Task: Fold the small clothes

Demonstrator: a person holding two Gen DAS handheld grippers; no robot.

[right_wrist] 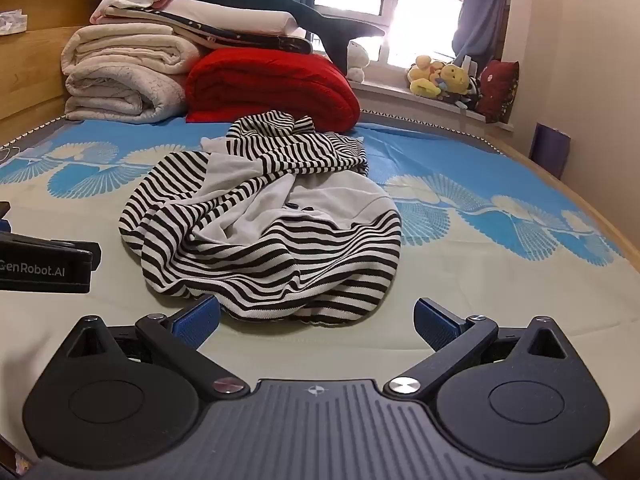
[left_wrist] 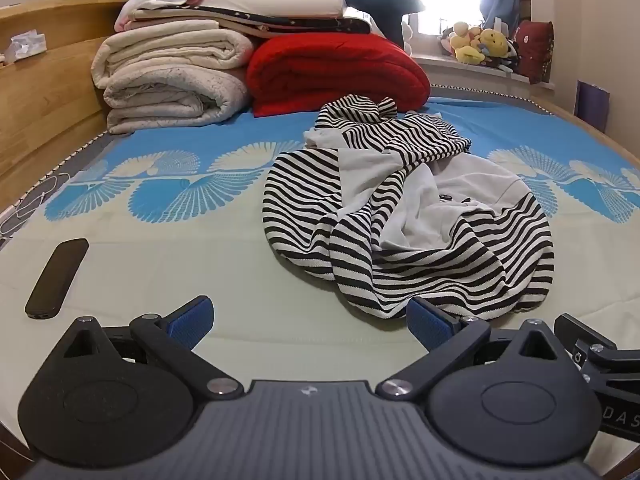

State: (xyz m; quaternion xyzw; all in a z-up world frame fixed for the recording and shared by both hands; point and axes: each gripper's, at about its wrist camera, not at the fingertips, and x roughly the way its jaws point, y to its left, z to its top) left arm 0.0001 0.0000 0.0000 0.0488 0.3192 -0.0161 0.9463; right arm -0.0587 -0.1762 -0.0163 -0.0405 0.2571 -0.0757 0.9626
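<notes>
Two grippers are in view, each low over the bed sheet (left_wrist: pixel 160 248) and facing the headboard end; the left gripper (left_wrist: pixel 310 322) has its blue-padded fingers (left_wrist: pixel 192 320) spread wide apart with nothing between them; the right gripper (right_wrist: pixel 316 320) likewise stands spread, holding nothing. One striped garment (left_wrist: pixel 404 220), black and white with a pale grey lining turned outward, lies crumpled in a heap on the cream part of the sheet, unfolded; in the left wrist view it sits ahead and to the right of the gripper, its near hem just beyond the right-hand finger; in the right wrist view the garment (right_wrist: pixel 260 232) lies directly ahead, its near edge just beside the left-hand finger tip (right_wrist: pixel 198 318), contact not determinable. A dark phone (left_wrist: pixel 58 276) lies flat on the sheet to the left, well apart from the garment. At the far end, cream folded blankets (left_wrist: pixel 172 80) are stacked beside a red quilt (left_wrist: pixel 336 68); further folded linens and a dark teal item rest on top of them. Plush toys (left_wrist: pixel 480 44) sit on the window sill to the right. Part of the left gripper's body (right_wrist: pixel 44 266), lettered GenRobot.AI, shows at the left edge of the right wrist view.
</notes>
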